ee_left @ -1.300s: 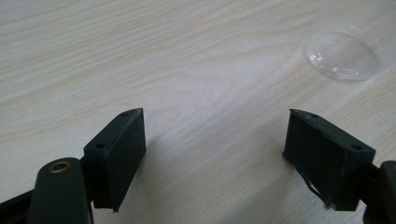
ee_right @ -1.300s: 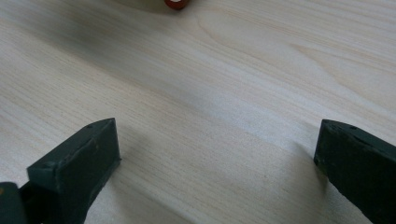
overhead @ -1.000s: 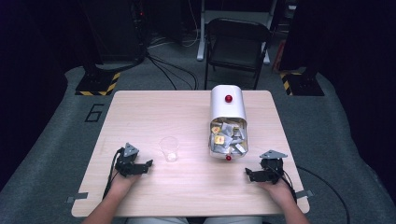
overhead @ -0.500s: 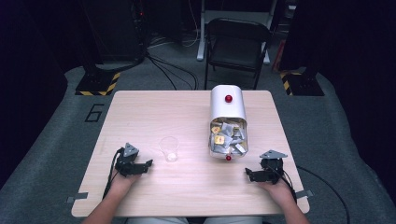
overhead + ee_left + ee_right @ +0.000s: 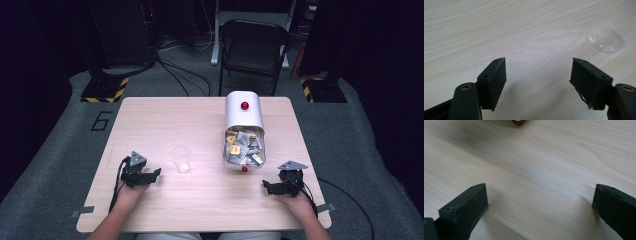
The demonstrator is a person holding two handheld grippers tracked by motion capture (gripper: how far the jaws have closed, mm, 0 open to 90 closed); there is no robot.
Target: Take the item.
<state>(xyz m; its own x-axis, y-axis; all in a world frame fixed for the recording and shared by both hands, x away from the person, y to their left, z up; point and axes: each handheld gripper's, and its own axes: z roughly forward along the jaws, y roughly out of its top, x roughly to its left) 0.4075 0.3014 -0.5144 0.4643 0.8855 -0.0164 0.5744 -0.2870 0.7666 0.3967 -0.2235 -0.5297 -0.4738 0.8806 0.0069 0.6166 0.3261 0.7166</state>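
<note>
My left claw (image 5: 537, 82) was spread wide with nothing between its jaws, low over the bare wood of the worktop (image 5: 499, 30). Its own camera showed the grain close up and, off toward the upper right, the rounded base of a clear plastic cup (image 5: 604, 39), well apart from the jaws. From above, that same left claw (image 5: 150, 175) sat near the front left of the worktop (image 5: 165, 120), and the cup (image 5: 181, 159) stood upright just beside it, toward the middle.

My right claw (image 5: 539, 207) was likewise spread wide and held nothing, low over the wood. At the top edge of its view a small red knob (image 5: 518, 122) peeked in, cut off by the frame. The high view made sense of that: the right claw (image 5: 272, 186) lay near the front right, and the red knob (image 5: 244, 169) sat at the near end of a white bin (image 5: 243, 114) lying on its side, its open part showing a heap of small packets (image 5: 242, 147). A second red knob (image 5: 244, 105) showed on the white body farther back.

Only from above could I see the black chair (image 5: 256, 47) beyond the worktop, the cables on the grey floor (image 5: 60, 150), and the cable trailing from each claw.
</note>
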